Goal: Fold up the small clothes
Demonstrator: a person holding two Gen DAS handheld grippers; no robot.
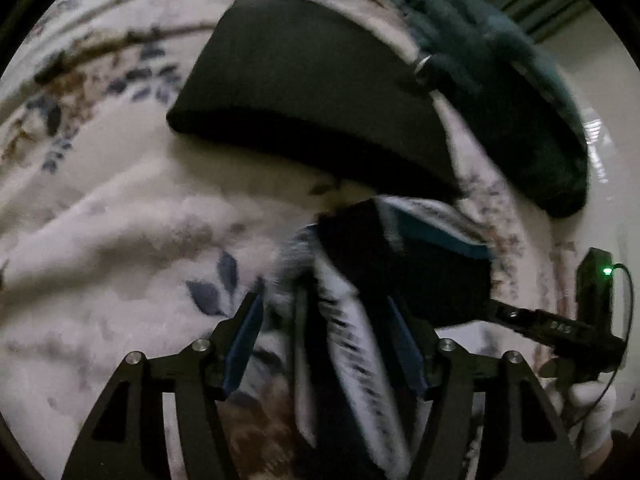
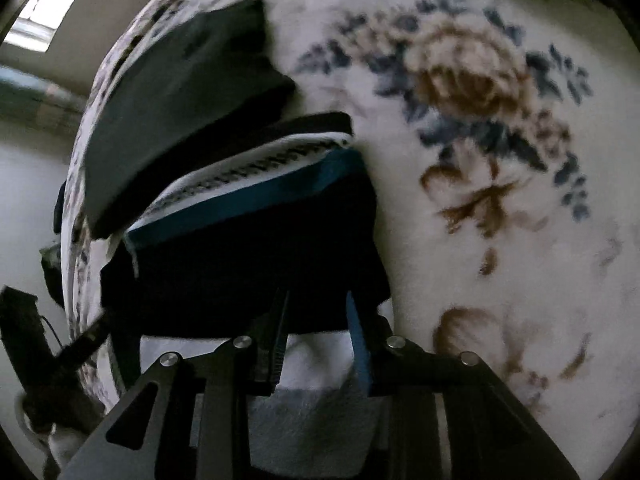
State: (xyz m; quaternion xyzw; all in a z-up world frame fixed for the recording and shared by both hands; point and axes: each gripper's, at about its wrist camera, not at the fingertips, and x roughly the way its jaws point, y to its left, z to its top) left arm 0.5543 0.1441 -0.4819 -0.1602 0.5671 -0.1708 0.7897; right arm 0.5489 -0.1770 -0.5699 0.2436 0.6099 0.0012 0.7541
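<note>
Underneath everything lay the floral blanket (image 2: 500,240), my landmark, covering the whole work surface. On it, toward its far edge, sat a folded dark grey garment (image 1: 312,92), with a fuzzy teal cloth (image 1: 500,80) beyond that at the blanket's rim. Nearer me on the blanket lay the small garment I was folding (image 2: 248,248), black with a teal band and a white patterned strip, touching the grey one's near edge. My left gripper (image 1: 324,320) stood with jaws parted, white patterned fabric running loose between them but not pinched. My right gripper (image 2: 318,312) stood narrower yet also apart, its tips at the black garment's near hem, pressing nothing. I judged the risk to be the fold springing open, or cloth snagging on a finger as I withdrew and dragging the piece across the blanket.
</note>
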